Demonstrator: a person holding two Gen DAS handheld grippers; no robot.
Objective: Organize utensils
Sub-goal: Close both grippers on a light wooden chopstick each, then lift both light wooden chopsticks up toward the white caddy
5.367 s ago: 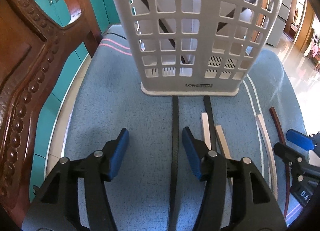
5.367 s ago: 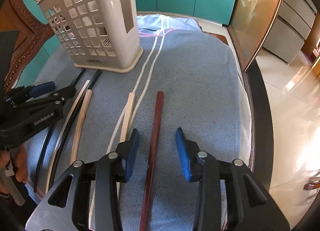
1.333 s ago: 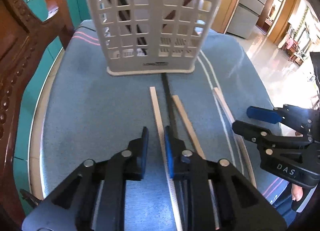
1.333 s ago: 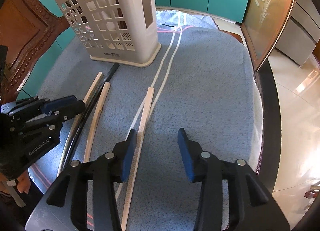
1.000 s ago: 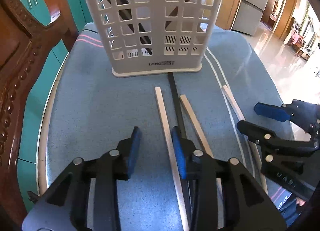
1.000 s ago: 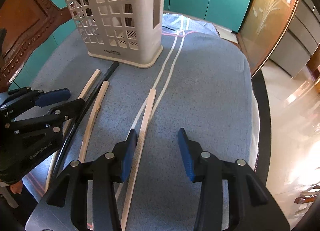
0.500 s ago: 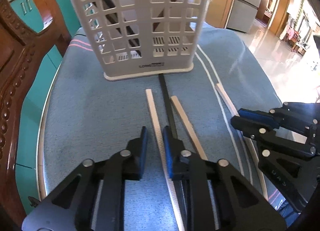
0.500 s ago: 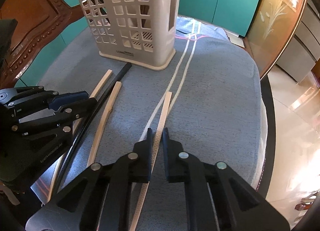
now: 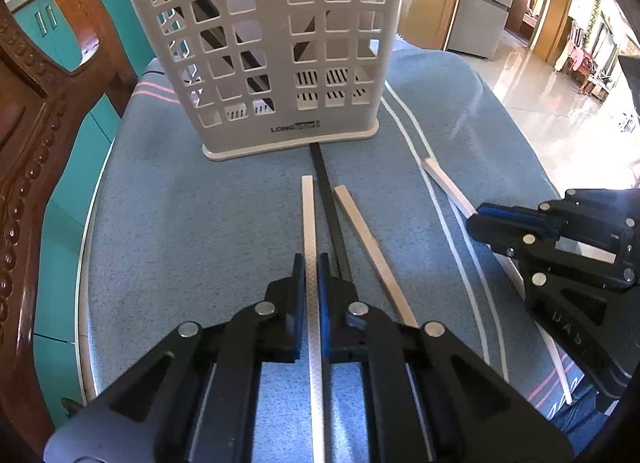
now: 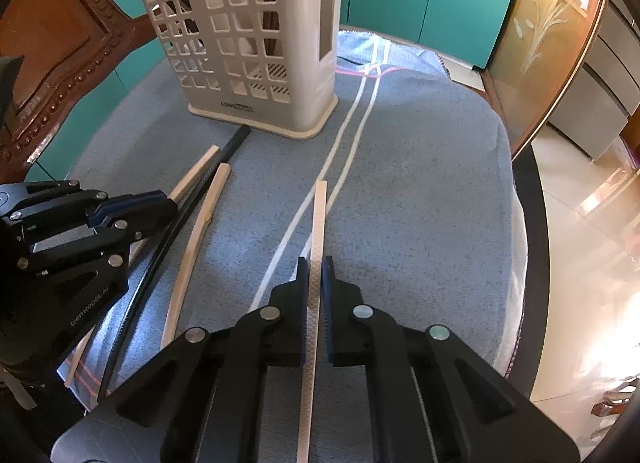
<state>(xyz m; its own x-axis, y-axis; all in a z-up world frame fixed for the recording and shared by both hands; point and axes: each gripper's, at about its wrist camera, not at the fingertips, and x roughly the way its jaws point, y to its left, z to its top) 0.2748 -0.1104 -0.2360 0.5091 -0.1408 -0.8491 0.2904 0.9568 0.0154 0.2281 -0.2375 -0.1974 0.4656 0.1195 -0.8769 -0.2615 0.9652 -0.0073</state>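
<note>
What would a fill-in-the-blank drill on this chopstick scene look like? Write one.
1. The left gripper is shut on a ____ chopstick.
2. The black chopstick points at the ____ utensil basket.
3. The towel under everything is ____.
4. The right gripper grips a chopstick lying beside the towel's two ____ stripes.

Answers: pale; white; blue; white

The white chopstick (image 9: 309, 223) runs under the left gripper (image 9: 311, 263) and off the bottom edge, near end unseen. Same for the pale chopstick (image 10: 318, 223) in the right gripper (image 10: 316, 263). Dark sticks inside the utensil basket (image 9: 256, 51) show only through its holes, tops cut off. Black chopstick (image 9: 330, 199) disappears beneath the jaws.
</note>
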